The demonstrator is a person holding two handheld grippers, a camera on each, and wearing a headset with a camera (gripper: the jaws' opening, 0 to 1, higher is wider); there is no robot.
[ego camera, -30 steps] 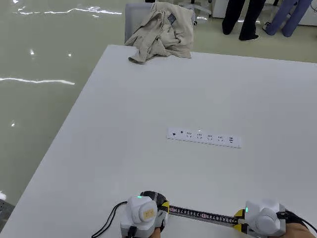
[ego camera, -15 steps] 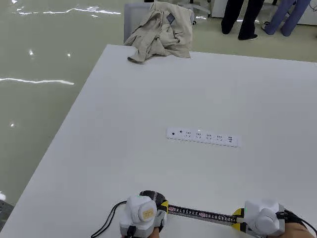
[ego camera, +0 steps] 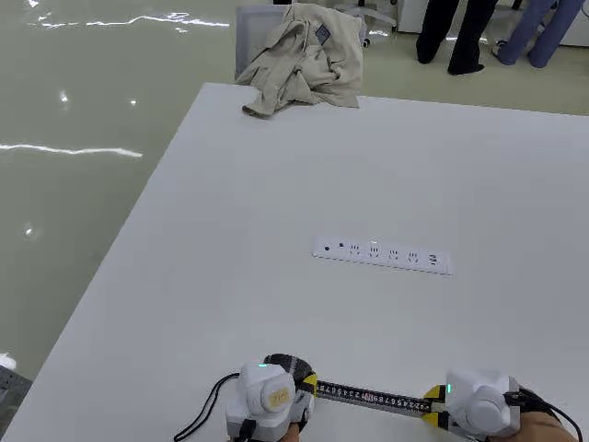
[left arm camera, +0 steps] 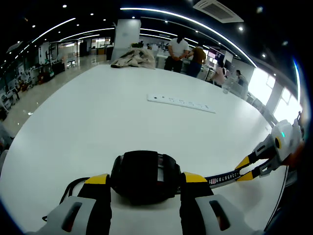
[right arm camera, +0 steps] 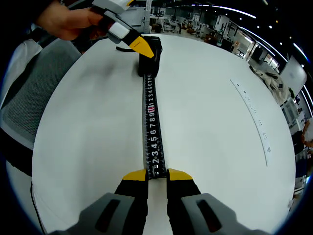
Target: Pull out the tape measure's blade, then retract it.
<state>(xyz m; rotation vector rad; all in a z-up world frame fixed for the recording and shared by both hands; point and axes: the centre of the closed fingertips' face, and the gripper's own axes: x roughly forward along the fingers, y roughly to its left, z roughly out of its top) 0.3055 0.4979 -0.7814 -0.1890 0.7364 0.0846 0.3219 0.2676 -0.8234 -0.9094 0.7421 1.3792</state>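
The black tape measure case [left arm camera: 144, 171] sits near the table's front edge, and my left gripper [left arm camera: 145, 182] is shut on it from both sides. In the head view the case [ego camera: 283, 365] shows just past my left gripper [ego camera: 306, 384]. The blade [right arm camera: 152, 127], black with white numbers, lies flat on the table from the case [right arm camera: 149, 51] to my right gripper [right arm camera: 156, 174]. That gripper is shut on the blade's end. In the head view the blade [ego camera: 373, 399] spans the gap to my right gripper [ego camera: 430, 406]. My right gripper [left arm camera: 247, 169] also enters the left gripper view from the right.
A white power strip [ego camera: 382, 255] lies mid-table, beyond the blade. A beige jacket [ego camera: 304, 55] is heaped at the table's far edge [ego camera: 460, 103]. People's legs [ego camera: 460, 32] stand behind it. A black cord [ego camera: 202, 410] trails left of my left gripper.
My right gripper has moved a little to the left, toward the case, so less of the blade shows. The left gripper and the case have stayed put.
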